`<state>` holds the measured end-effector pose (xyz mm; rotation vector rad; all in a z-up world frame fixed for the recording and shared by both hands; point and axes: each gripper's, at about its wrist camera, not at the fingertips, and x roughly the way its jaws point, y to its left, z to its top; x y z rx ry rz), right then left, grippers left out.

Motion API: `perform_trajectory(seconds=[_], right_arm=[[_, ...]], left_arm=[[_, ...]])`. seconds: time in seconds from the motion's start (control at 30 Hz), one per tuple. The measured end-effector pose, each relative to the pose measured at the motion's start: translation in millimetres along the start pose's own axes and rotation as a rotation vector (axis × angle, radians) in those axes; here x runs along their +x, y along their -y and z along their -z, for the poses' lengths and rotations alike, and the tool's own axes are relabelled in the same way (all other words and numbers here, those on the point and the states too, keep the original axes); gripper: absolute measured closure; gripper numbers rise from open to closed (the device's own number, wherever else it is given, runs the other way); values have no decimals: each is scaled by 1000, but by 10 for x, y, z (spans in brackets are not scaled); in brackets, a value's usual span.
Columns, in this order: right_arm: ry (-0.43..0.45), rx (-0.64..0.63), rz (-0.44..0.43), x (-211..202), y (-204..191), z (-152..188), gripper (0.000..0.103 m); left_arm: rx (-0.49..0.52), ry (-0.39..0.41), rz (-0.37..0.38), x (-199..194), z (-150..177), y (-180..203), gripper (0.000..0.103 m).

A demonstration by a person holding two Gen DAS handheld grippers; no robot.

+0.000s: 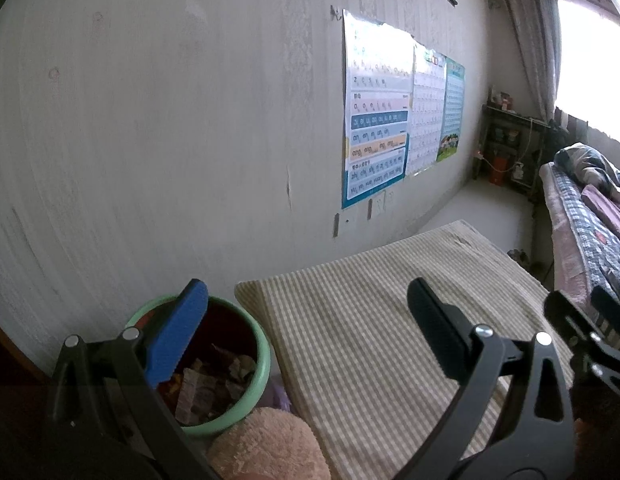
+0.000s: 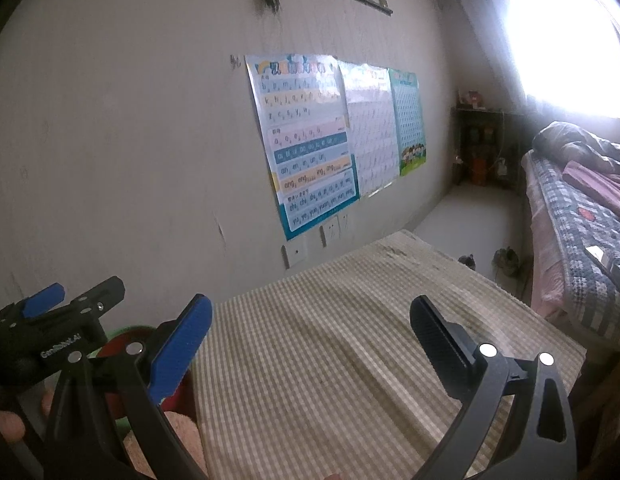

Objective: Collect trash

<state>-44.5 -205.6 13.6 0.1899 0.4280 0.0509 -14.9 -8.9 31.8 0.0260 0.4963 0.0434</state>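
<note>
Left wrist view puts the green bin (image 1: 214, 364) at your lower left, standing between the wall and the checked counter (image 1: 374, 320), just beside the counter's left edge. Crumpled paper trash (image 1: 208, 384) already lies inside it, and a pink plush thing (image 1: 266, 444) sits touching its near rim. Your left gripper (image 1: 310, 340) hangs with its jaws released and nothing between them; the blue finger (image 1: 178, 332) overlaps the bin's mouth in this view, so the bin lies just to the left of the jaws. Moving right, the cloth shows no loose trash that you can make out.

From the right wrist view, the bin (image 2: 126, 336) is only a sliver of green rim, low at the left, behind the left gripper (image 2: 50, 308). Your right gripper (image 2: 310, 344) also has its jaws spread wide and empty, above the middle of the counter (image 2: 350, 320). A bed (image 2: 582, 248) runs along the far right.

Judging from this, your left hand is much the nearer to the bin. Whatever comes next probably means finding more trash first, since none shows within reach.
</note>
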Motion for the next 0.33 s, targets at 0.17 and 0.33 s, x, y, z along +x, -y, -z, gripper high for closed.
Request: perform_trajectory(seconds=[0.17, 0.33], right_arm=[[-83, 20, 18, 238, 105, 148, 7], [-243, 88, 168, 777, 686, 488, 7]], left_arm=[[1, -75, 72, 216, 145, -34, 5], [-55, -216, 208, 518, 548, -332, 5]])
